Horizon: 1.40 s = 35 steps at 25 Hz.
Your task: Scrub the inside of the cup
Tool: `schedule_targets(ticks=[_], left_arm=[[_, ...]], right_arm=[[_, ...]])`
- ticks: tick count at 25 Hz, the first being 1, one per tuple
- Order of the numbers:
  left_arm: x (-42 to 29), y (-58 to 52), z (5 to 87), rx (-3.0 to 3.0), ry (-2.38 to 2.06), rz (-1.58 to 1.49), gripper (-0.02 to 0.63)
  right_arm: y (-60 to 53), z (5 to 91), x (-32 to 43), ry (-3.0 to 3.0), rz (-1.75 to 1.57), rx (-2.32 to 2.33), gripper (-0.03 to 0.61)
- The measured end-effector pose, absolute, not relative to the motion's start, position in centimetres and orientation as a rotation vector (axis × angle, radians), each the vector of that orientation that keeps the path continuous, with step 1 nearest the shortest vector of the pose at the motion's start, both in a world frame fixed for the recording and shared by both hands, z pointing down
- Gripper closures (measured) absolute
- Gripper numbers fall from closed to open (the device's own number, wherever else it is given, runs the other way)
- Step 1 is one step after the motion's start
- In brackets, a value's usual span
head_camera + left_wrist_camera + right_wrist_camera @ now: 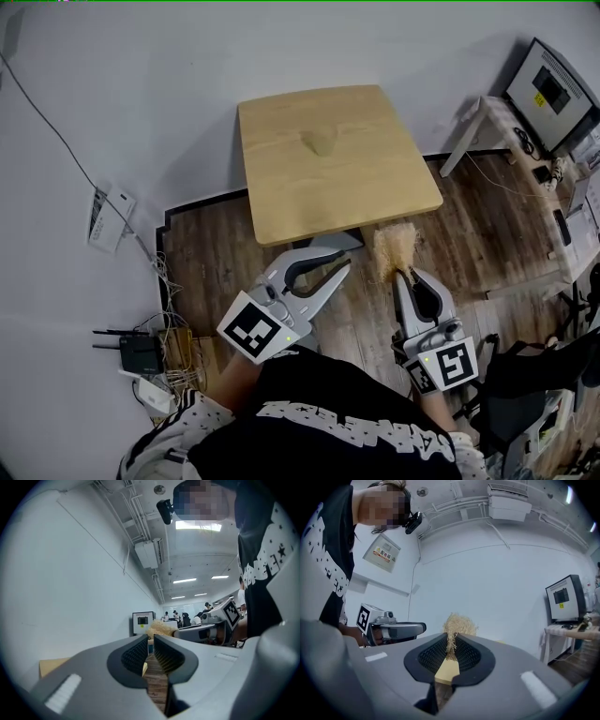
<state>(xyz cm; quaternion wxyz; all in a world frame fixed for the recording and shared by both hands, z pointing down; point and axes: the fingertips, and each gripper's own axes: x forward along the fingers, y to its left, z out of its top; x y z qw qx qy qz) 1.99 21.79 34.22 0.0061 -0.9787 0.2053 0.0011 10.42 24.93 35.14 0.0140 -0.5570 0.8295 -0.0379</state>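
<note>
Straw-coloured fibrous scrubber [459,622] clamped in our right gripper [451,638]; left gripper [150,640] barely parted, empty (approach step, we judge); next, grasp the pale yellowish cup [319,142] ahead.

A square light-wood counter [375,178] stands on a dark wood-plank floor [211,258]. One thing lies on the counter: a small, pale yellowish cup [319,142], near the middle and slightly toward the far edge; its pose is hard to tell. Left of the counter, at the floor's edge, sit a black router [139,353] and tangled cables [176,349]. Right of the counter stands a white side table [495,114].
</note>
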Motion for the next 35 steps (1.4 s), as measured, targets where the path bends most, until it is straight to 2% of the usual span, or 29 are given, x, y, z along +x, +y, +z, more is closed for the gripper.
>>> schedule_targets(ticks=[6, 9, 28, 35], left_arm=[[0.0, 17.9, 34.1, -3.063, 0.664, 0.022, 0.582], [-0.8, 16.0, 34.2, -3.067, 0.666, 0.028, 0.611], [-2.9, 6.8, 35.8, -3.08, 0.59, 0.003, 0.612], [-3.2, 5.4, 34.8, -2.883, 0.542, 0.023, 0.612]], right_arm=[[20.9, 35.2, 8.4, 2.599, -0.134, -1.713, 0.526], [19.1, 35.0, 7.7, 2.608, -0.133, -1.719, 0.526], [10.1, 36.2, 5.5, 2.579, -0.186, -1.802, 0.526], [8.8, 37.0, 5.3, 2.59, -0.216, -1.806, 0.526]])
